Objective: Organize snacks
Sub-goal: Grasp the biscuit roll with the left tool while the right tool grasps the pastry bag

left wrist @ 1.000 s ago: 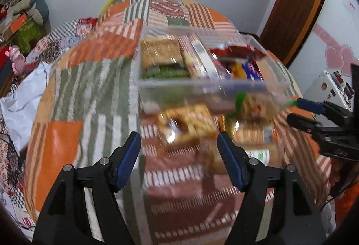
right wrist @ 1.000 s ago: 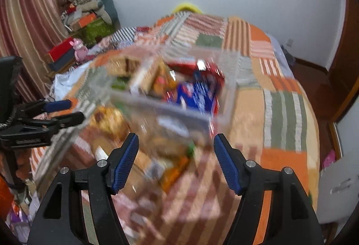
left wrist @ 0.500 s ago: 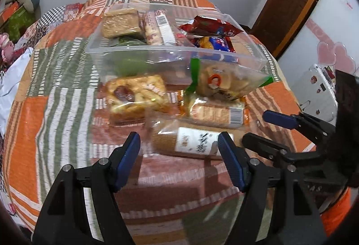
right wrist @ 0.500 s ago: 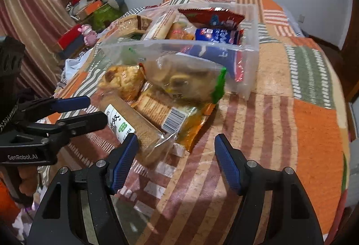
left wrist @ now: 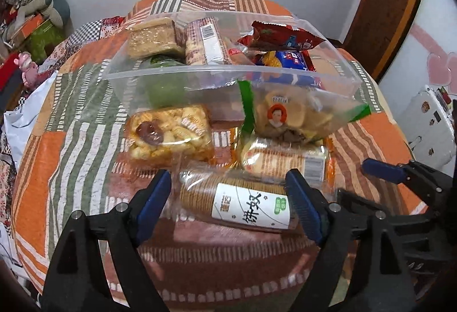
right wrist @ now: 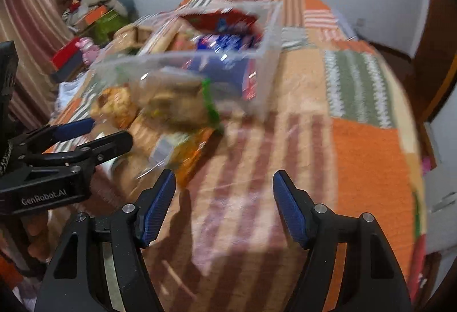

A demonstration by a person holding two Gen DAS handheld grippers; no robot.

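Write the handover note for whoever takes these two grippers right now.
Left gripper: open, jaws have just been widening, straddling the biscuit roll, pads not pressing yet.
Right gripper: open, empty, over bare bedspread.
Bin: on the bed, already holding several snacks.
Still outside, in front of the bin: biscuit roll, puffed-snack pack, cookie bag, cracker pack.
Left to do: close on the roll, put it in the bin, then the other three.

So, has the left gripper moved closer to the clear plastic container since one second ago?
Yes. The left gripper came nearer the clear plastic container, and its jaws have just been opening around the round biscuit sleeve.
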